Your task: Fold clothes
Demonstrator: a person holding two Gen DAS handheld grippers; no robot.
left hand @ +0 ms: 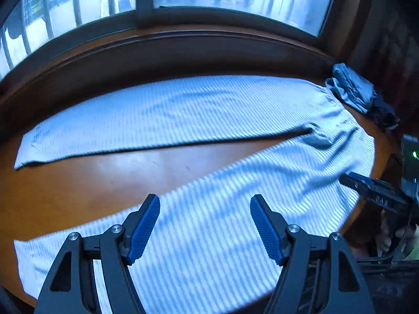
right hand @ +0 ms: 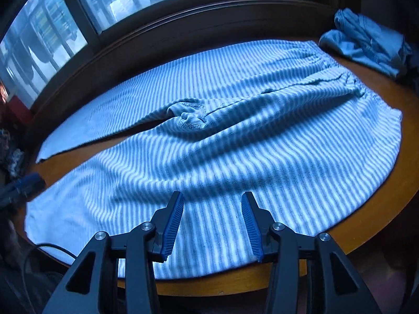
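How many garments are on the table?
2 clearly: striped trousers spread across the table, and a crumpled blue garment at the far right corner. Something dark beside it might be another.

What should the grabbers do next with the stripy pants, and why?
Probably lower the open left gripper to pinch the near leg's hem. The striped pants lie flat with legs spread apart, and the right gripper hovers open, holding nothing.
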